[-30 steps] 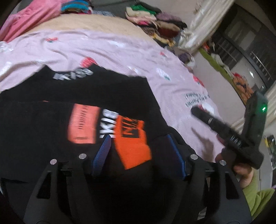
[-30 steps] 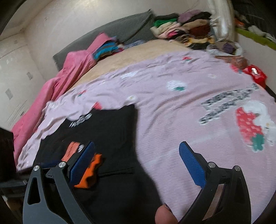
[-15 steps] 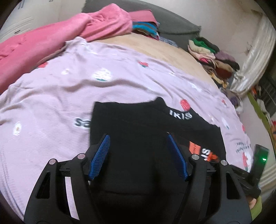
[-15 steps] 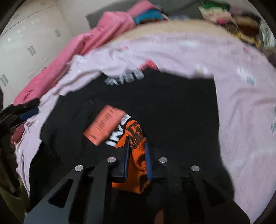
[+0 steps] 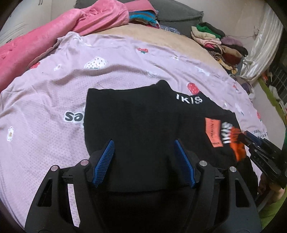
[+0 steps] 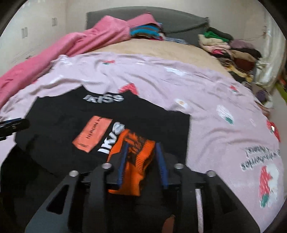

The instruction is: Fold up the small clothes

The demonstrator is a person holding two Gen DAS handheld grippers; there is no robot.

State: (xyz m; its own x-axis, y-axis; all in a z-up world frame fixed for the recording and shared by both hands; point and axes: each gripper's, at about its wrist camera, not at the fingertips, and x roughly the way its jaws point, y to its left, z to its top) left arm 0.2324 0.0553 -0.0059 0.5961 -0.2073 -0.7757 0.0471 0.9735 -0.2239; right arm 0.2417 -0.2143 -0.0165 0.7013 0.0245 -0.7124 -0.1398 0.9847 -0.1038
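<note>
A small black garment (image 5: 143, 114) with white lettering, a coral patch and an orange knit cuff (image 6: 136, 157) lies on the pink strawberry sheet (image 5: 44, 93); it also shows in the right wrist view (image 6: 59, 116). My left gripper (image 5: 143, 161) is open above the garment's near left part, blue pads apart, holding nothing. My right gripper (image 6: 141, 161) has its pads on either side of the orange cuff with gaps showing, so it looks open around it. It appears at the right edge of the left wrist view (image 5: 258, 148).
A pink blanket (image 5: 53, 35) lies along the bed's far left. Folded clothes are stacked at the headboard (image 5: 143, 16) and the far right corner (image 5: 218, 43). The bed's right edge drops to a floor with scattered items (image 5: 274, 93).
My left gripper swung from the orange cuff to the garment's left part. My right gripper came onto the cuff, closed on it half a second ago, and now stands wider.
</note>
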